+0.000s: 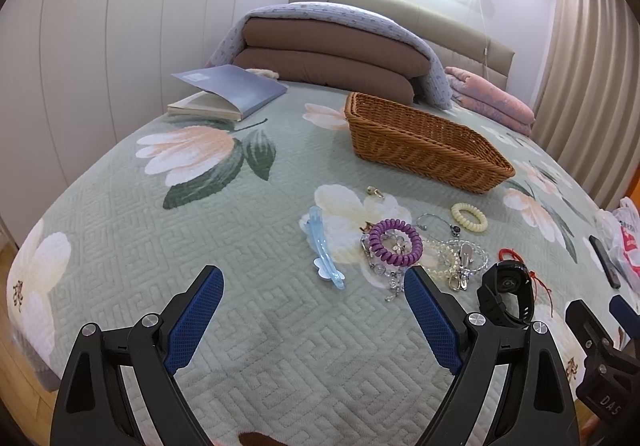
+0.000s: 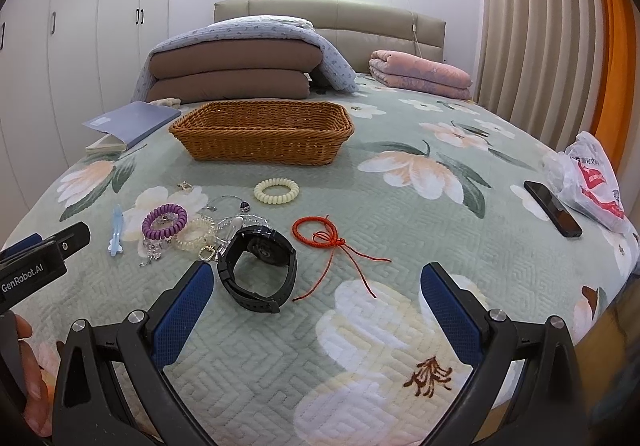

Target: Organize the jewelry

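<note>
Both of your tools hang spread apart and empty over the quilted floral bed: the left tool (image 1: 314,320) has the translucent blue hair clip (image 1: 325,253) just ahead, the right tool (image 2: 316,312) the black rubbery watch (image 2: 259,271) by its left finger. Beyond lie the red knotted cord (image 2: 334,242), purple (image 2: 164,221) and cream (image 2: 276,190) coiled hair ties, clear beads, then the woven wicker basket (image 2: 262,132).

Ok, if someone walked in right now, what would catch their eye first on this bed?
Probably the brown woven wicker basket sitting mid-bed on the green floral quilt, with nothing visible inside from this low angle. In front of it lies a loose cluster of accessories: a purple spiral hair tie, a chunky black wristwatch and a red knotted cord bracelet. Both grippers hover open over the near edge.
</note>
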The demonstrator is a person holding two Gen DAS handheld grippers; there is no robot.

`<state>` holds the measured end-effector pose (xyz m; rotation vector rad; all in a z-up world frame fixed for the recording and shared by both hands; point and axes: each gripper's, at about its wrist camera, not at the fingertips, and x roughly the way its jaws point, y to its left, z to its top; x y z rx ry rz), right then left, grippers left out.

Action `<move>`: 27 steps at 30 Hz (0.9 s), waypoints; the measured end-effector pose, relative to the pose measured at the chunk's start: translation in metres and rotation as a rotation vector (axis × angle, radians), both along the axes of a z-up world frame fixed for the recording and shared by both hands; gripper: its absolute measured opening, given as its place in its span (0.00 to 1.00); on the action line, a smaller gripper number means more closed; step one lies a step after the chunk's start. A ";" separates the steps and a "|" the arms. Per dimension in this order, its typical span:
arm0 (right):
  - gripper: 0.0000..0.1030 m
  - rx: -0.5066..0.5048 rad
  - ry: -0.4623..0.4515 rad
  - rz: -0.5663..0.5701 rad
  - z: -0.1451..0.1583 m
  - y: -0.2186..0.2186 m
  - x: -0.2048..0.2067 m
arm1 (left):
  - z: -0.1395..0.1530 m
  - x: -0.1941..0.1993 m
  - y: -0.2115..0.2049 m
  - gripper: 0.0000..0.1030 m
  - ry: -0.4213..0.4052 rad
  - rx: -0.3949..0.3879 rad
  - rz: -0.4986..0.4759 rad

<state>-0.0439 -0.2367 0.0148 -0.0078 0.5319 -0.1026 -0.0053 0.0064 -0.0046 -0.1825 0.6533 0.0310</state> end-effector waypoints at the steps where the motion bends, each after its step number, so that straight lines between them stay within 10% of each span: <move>1: 1.00 -0.001 -0.001 0.000 0.000 0.000 0.000 | 0.000 0.000 0.000 0.90 0.000 -0.002 0.000; 12: 1.00 0.046 0.050 0.034 0.002 -0.009 0.002 | 0.000 0.001 0.006 0.90 0.025 -0.027 -0.017; 18: 0.84 0.072 0.163 0.100 -0.006 -0.033 0.014 | 0.002 -0.002 0.024 0.90 0.058 0.135 -0.097; 21: 0.56 0.082 0.190 0.134 -0.011 -0.033 0.022 | 0.000 -0.002 0.038 0.89 0.072 0.188 -0.135; 27: 0.44 0.092 0.228 0.182 -0.020 -0.023 0.035 | -0.006 0.023 0.051 0.69 0.140 0.044 -0.242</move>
